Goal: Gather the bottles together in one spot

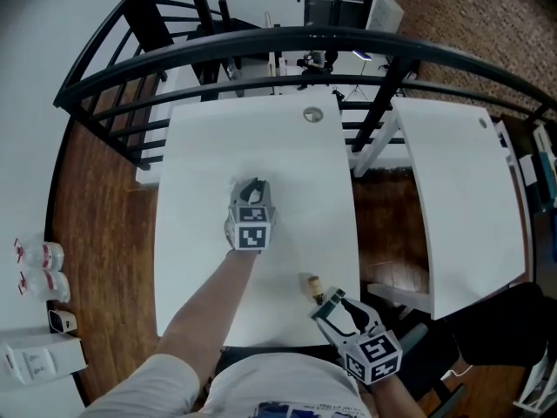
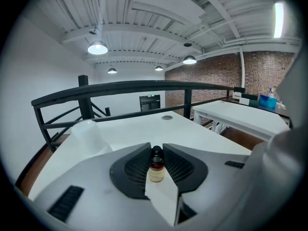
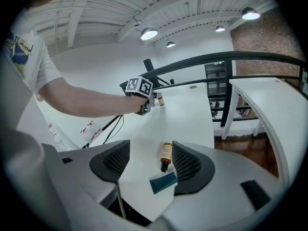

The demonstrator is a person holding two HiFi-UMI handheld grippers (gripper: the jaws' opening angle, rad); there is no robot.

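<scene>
A small amber bottle (image 2: 156, 166) with a black cap stands upright between the jaws of my left gripper (image 2: 155, 148), which is shut on it. In the head view that gripper (image 1: 252, 185) hovers over the middle of the white table (image 1: 200, 146). A second amber bottle (image 3: 166, 155) lies on its side near the table's front right edge, cap toward me. My right gripper (image 3: 150, 146) is open around it, the bottle close to the right jaw and untouched. In the head view this bottle (image 1: 312, 284) lies just ahead of the right gripper (image 1: 325, 306).
A black railing (image 1: 348, 42) curves round the far side of the table. A second white table (image 1: 461, 190) stands to the right across a gap of wooden floor. A round cable hole (image 1: 312, 114) sits near the table's far edge. White packages (image 1: 39, 268) lie at the far left.
</scene>
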